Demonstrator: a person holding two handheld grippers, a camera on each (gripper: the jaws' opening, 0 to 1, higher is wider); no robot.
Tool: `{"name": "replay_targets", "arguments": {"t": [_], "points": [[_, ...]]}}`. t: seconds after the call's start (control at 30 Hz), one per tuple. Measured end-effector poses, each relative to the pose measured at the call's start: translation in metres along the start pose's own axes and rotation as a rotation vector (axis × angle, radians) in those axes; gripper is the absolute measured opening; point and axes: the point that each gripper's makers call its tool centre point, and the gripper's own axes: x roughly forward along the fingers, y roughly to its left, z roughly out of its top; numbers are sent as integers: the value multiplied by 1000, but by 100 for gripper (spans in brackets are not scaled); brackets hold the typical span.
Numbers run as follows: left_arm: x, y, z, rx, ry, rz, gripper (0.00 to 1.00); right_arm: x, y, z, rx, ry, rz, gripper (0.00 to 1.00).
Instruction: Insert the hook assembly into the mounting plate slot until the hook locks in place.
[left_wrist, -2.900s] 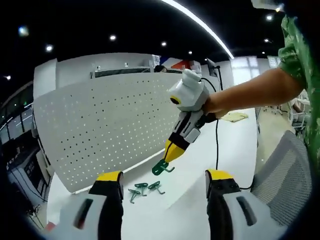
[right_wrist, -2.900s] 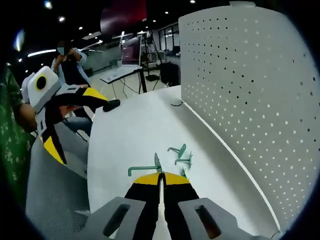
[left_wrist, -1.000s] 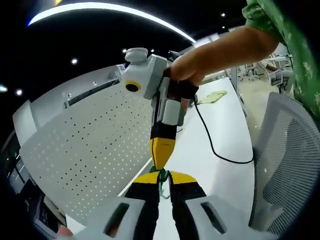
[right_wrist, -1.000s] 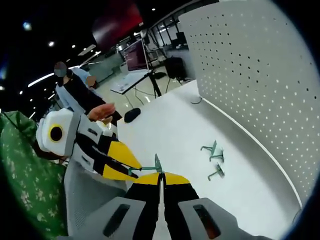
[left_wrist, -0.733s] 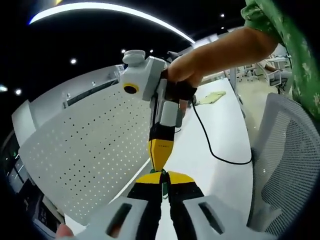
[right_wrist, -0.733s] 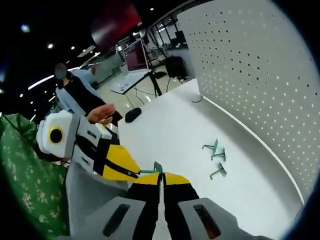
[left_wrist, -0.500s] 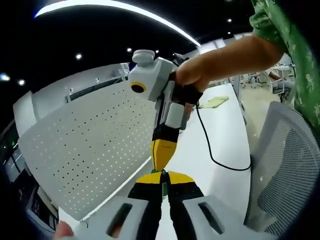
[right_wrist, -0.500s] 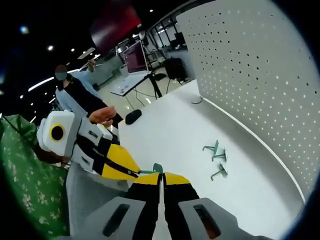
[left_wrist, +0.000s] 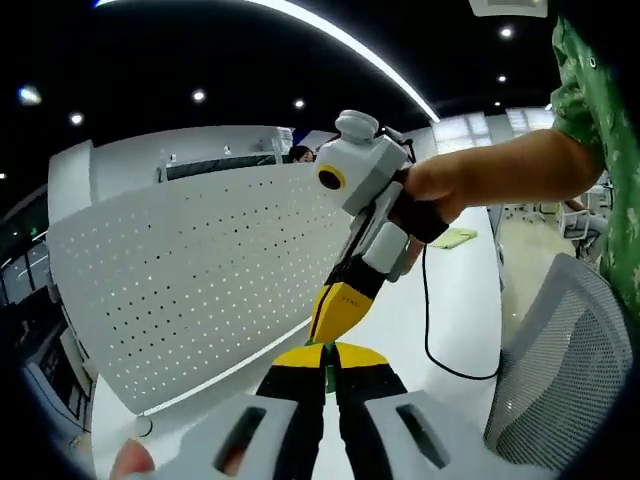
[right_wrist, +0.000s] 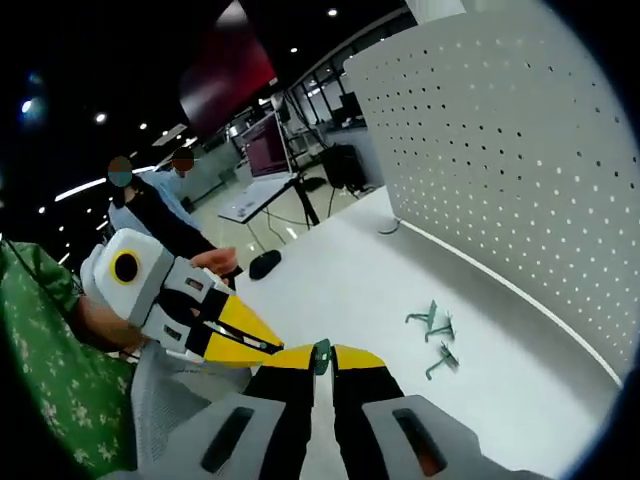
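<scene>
A small green hook (left_wrist: 328, 374) is pinched between both grippers, which meet tip to tip above the white table (right_wrist: 350, 290). In the left gripper view my left gripper (left_wrist: 328, 352) is shut on the hook, and the right gripper (left_wrist: 332, 316) comes down from the upper right, also shut. In the right gripper view only a green stub of the hook (right_wrist: 321, 352) shows at my shut right gripper (right_wrist: 320, 356); the left gripper (right_wrist: 285, 350) enters from the left. The white perforated mounting plate (left_wrist: 200, 280) stands upright along the table (right_wrist: 520, 170).
Several spare green hooks (right_wrist: 436, 338) lie on the table near the plate's foot. A black cable (left_wrist: 430, 330) runs across the table, and a grey mesh chair (left_wrist: 560, 370) stands at its edge. A dark mouse (right_wrist: 265, 263) lies further off. People stand in the background.
The left gripper, open 2.9 s ago, has shut on the hook that the right gripper carried over. Over the last second both views swung while the grippers stayed tip to tip.
</scene>
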Motion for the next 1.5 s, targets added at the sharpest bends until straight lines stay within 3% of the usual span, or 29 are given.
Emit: {"name": "replay_targets", "arguments": {"t": [0.2,0.43,1.17,1.5], "points": [[-2,8,4,-56,-24,56,2,-5,-4,7,1,-64,-44,7],[-4,17,8,-112,-56,100,2,-6,-4,10,42,-109,-44,7],[-8,24,8,-129,-75,162,3,0,0,21,90,-165,-72,0],[-6,26,8,-80,-62,177,9,1,3,26,108,-176,-74,0]]}}
